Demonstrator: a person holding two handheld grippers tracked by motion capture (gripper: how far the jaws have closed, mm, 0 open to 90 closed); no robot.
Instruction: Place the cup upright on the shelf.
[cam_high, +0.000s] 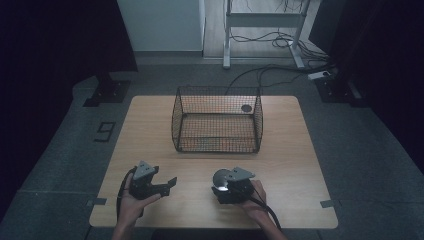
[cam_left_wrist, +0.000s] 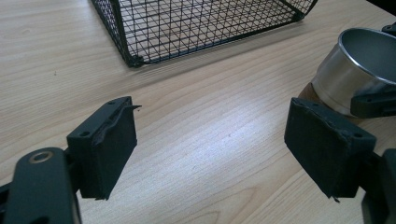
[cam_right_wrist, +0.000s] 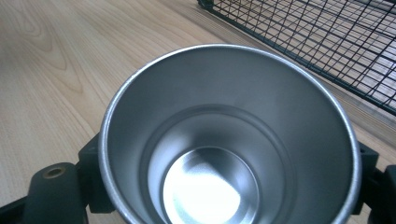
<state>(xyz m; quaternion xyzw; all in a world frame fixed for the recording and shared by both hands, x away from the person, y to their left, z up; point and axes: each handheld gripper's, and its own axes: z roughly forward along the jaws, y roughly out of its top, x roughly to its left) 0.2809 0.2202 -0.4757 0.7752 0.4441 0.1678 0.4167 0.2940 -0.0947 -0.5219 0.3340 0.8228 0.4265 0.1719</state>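
Cup (cam_right_wrist: 229, 140) being clamped in right hand-held gripper (cam_high: 231, 189), near table (cam_high: 150, 125) front edge, mouth facing the camera. Risking a slip: smooth metal wall, pads gripping low on it, tilting on the way over basket (cam_high: 218, 120) rim. Left hand-held gripper (cam_high: 159, 188) idling wide, holding nothing. Counting: one cup, one basket, two grippers.

I count one steel cup (cam_right_wrist: 229, 140), one black wire basket (cam_high: 217, 120) and one wooden table (cam_high: 150, 125). Of my own tools I count two: my left gripper (cam_high: 161, 187) and my right gripper (cam_high: 226, 189), one in each of my two hands.
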